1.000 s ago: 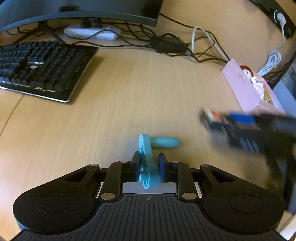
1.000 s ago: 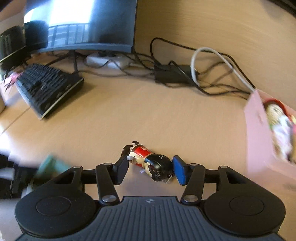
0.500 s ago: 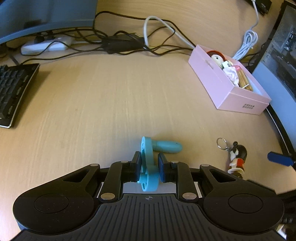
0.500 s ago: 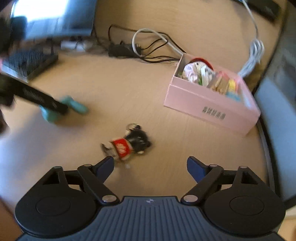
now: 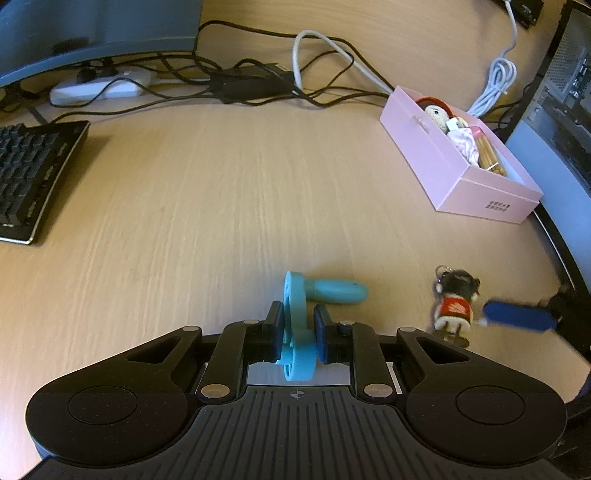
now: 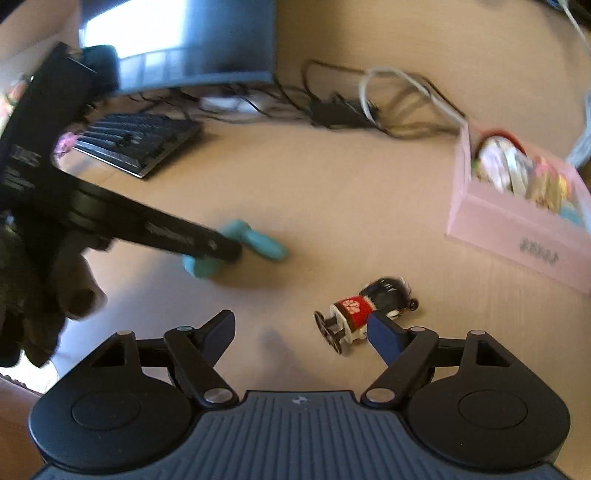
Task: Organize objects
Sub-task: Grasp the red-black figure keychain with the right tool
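Note:
My left gripper [image 5: 298, 328] is shut on a teal plastic crank [image 5: 295, 325] whose handle [image 5: 338, 291] rests on the wooden desk. The crank also shows in the right wrist view [image 6: 255, 247], under the left gripper's finger. A small doll keychain in a red shirt [image 5: 453, 304] lies on the desk to the right. My right gripper [image 6: 301, 328] is open and empty, with its blue right fingertip [image 6: 382, 334] beside the doll [image 6: 356, 314]. A pink box [image 5: 458, 162] holding several toys stands at the far right.
A black keyboard [image 5: 29, 173] lies at the left. A monitor [image 5: 92, 33], a white power strip [image 5: 99, 86] and tangled cables [image 5: 258, 81] line the back. A computer case [image 5: 565, 110] stands at the right edge.
My right gripper let go of the doll, pulled back, and now sits open beside it again. My left gripper kept its hold on the crank.

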A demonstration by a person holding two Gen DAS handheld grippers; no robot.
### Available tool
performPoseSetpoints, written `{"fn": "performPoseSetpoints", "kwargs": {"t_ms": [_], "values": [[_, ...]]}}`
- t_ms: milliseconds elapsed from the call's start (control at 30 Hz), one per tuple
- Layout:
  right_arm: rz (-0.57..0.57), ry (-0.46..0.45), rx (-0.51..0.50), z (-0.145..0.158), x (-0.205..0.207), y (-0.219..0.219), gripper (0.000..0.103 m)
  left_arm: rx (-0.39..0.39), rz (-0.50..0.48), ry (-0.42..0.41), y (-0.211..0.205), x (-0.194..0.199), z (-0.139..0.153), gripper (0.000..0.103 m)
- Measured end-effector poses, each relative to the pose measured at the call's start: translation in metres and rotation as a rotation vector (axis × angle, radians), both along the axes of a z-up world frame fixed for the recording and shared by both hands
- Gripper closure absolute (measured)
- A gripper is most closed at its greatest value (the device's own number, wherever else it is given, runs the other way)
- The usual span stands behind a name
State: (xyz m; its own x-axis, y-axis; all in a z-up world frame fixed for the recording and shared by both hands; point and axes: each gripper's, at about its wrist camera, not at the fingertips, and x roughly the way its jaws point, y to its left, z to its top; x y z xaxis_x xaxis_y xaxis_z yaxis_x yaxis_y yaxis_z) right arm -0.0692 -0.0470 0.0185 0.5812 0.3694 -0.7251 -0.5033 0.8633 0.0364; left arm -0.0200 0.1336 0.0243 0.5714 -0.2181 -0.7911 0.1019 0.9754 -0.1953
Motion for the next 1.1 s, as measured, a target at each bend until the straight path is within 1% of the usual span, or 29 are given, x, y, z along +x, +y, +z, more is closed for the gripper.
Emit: {"fn": "performPoseSetpoints", "kwargs": {"t_ms": [133,233,367,467,533,600,633,733,900,1033,1100], "values": [[0.008,-0.087,-0.080,0.005,-0.003,0.000,0.023,0.007,0.009,-0.002,-0.001,-0.002,0.000,0.083],[-0.003,-0.108,-0.122,0.004,0.001,-0.009,0.021,0.007,0.017,-0.003,-0.002,-0.004,0.000,0.083],[-0.029,-0.086,-0.142,-0.002,0.005,-0.022,0.021,0.004,0.027,-0.011,-0.002,-0.005,-0.001,0.083],[-0.024,-0.036,-0.145,-0.010,0.008,-0.025,0.021,0.008,0.027,-0.013,-0.002,-0.006,0.000,0.083],[-0.010,0.001,-0.113,-0.013,0.007,-0.022,0.021,0.008,0.028,-0.011,-0.001,-0.006,0.000,0.083],[0.029,0.049,-0.042,-0.013,0.005,-0.015,0.021,0.009,0.029,-0.009,-0.001,-0.006,0.000,0.083],[0.049,0.057,-0.023,-0.012,0.002,-0.010,0.021,0.011,0.028,-0.007,-0.001,-0.007,0.001,0.083],[0.085,0.015,-0.043,-0.009,-0.005,0.000,0.021,0.010,0.028,-0.006,0.001,-0.007,0.001,0.083],[0.065,-0.069,-0.118,-0.002,-0.005,-0.009,0.019,-0.008,0.035,-0.002,0.005,-0.009,0.000,0.083],[0.034,-0.067,-0.151,-0.005,0.007,-0.017,0.018,-0.007,0.029,-0.003,0.006,-0.010,0.000,0.083],[0.039,-0.068,-0.154,-0.008,0.009,-0.015,0.019,-0.005,0.026,-0.002,0.006,-0.010,0.001,0.083]]}}
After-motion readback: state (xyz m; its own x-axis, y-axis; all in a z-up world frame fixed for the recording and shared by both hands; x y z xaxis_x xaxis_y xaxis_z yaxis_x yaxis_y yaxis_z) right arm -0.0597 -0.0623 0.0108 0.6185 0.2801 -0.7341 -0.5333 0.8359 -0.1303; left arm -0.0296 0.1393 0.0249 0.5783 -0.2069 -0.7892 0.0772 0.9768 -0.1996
